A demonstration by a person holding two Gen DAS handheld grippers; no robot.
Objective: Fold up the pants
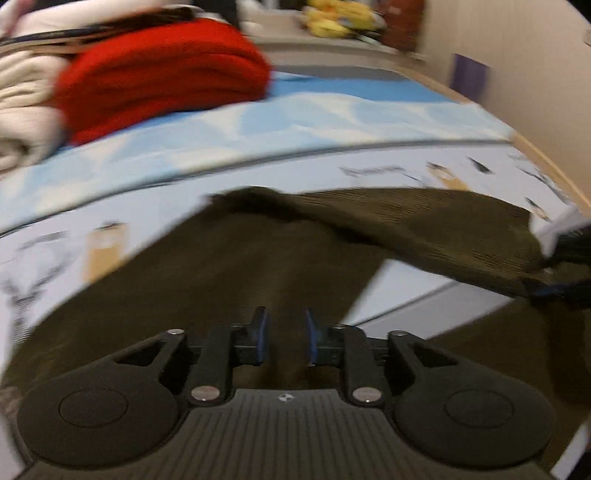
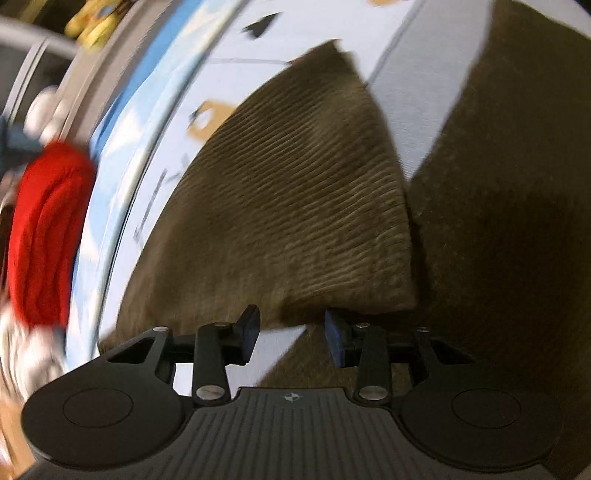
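Dark olive corduroy pants (image 1: 240, 266) lie spread on a bed with a light blue patterned sheet (image 1: 295, 118). One ribbed leg (image 2: 295, 203) is laid slantwise across the sheet, its end just past my right fingertips. My left gripper (image 1: 286, 332) hovers over the wide part of the pants, jaws apart with nothing between the pads. My right gripper (image 2: 291, 332) is open too; only sheet and cloth lying below show in the gap. In the left wrist view the right gripper (image 1: 565, 266) sits at the leg's far right corner. Both views are blurred.
A folded red garment (image 1: 159, 70) and cream bedding (image 1: 22, 96) are piled at the bed's far left; the red garment (image 2: 44, 229) also shows in the right wrist view. Yellow items (image 1: 328, 18) rest on a ledge behind. A wooden bed edge (image 1: 546, 162) and wall bound the right.
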